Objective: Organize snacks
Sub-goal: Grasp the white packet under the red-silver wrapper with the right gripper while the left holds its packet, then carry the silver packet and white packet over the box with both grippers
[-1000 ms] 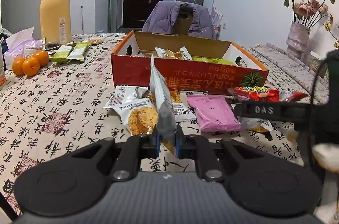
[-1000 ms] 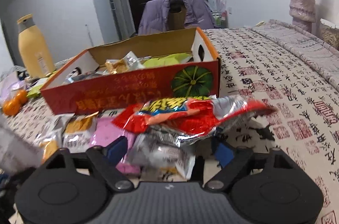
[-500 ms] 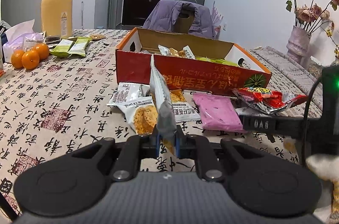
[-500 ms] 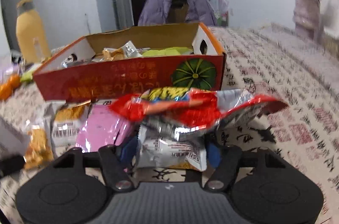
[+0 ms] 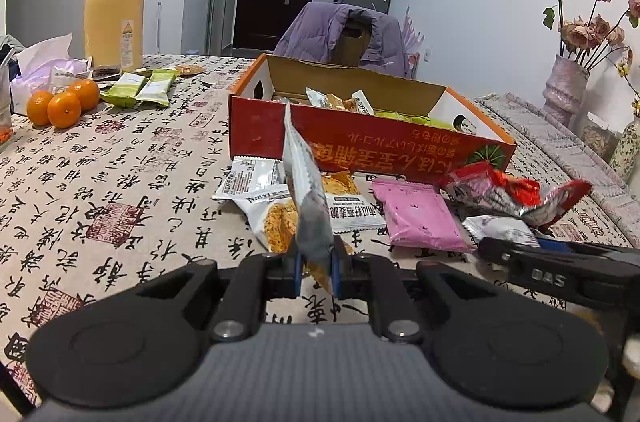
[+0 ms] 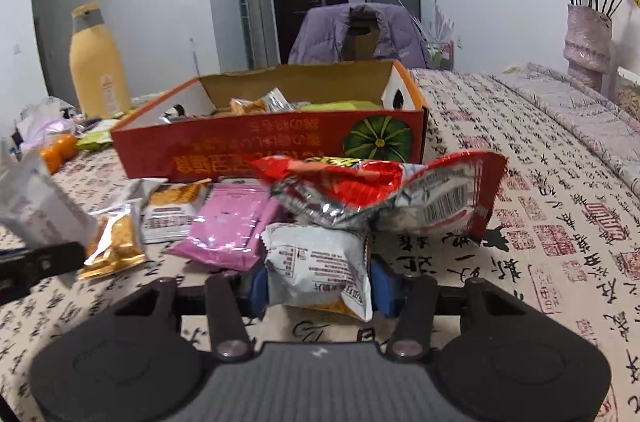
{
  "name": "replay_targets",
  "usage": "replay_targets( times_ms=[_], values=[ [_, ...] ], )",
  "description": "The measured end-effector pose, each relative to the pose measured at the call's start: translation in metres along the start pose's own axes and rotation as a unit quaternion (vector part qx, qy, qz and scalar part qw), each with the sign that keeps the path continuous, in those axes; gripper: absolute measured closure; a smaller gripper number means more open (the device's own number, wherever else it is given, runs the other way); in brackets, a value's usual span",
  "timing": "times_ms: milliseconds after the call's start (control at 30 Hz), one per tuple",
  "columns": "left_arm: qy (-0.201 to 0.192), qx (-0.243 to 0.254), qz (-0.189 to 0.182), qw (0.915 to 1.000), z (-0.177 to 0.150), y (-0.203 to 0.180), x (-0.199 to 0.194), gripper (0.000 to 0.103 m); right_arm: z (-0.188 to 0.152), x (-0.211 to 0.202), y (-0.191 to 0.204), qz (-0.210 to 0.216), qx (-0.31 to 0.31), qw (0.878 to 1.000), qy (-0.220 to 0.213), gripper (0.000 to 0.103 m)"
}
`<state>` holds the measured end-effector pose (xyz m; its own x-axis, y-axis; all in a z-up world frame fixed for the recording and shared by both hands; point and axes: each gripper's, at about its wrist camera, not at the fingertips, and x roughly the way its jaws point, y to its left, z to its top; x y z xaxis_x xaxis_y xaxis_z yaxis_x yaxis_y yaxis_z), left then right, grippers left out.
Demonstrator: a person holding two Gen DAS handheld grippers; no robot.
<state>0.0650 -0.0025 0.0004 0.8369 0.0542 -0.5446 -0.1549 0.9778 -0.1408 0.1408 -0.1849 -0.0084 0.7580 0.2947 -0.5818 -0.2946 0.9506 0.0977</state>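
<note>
The left gripper point(image 5: 315, 264) has its jaws clamped thin on a silver-white snack packet point(image 5: 304, 190), which stands on edge and hides part of the packets behind it; its lower tip is cut off behind the pads. The right gripper point(image 6: 318, 284) has just been closing its jaws, which now stand narrowed with the blue pads against both sides of a white wrapped snack point(image 6: 316, 266). Whether that snack is off the bench point(image 6: 540, 182) cannot be told.

A crumpled red bag point(image 6: 384, 190) lies over the snack's far end, with a pink packet point(image 6: 236, 222) just left of it. Farther back stands the red cardboard box point(image 6: 280, 150), holding several packets mostly hidden by its near wall. In the left view, the right gripper's arm covers the near right corner of the bench.
</note>
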Motion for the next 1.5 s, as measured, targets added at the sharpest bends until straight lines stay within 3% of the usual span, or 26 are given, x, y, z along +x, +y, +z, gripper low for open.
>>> replay_targets(
  times_ms=[300,533,1067,1500],
  values=[
    [-0.011,0.007,-0.002,0.9999,0.005,-0.005,-0.008,0.089,0.003,-0.046,0.008,0.022,-0.016,0.998,-0.053,0.054],
    [-0.026,0.015,-0.002,0.9996,0.015,-0.008,-0.013,0.089,0.011,-0.053,0.008,0.021,-0.018,0.997,-0.069,0.054],
    [-0.07,0.035,0.002,0.9969,0.059,-0.019,-0.005,0.089,0.052,-0.033,0.007,0.014,-0.022,0.994,-0.102,0.053],
    [-0.086,0.047,0.009,0.9951,0.108,-0.027,0.035,0.089,0.112,0.008,0.004,0.01,-0.018,0.992,-0.127,0.053]
  ],
)
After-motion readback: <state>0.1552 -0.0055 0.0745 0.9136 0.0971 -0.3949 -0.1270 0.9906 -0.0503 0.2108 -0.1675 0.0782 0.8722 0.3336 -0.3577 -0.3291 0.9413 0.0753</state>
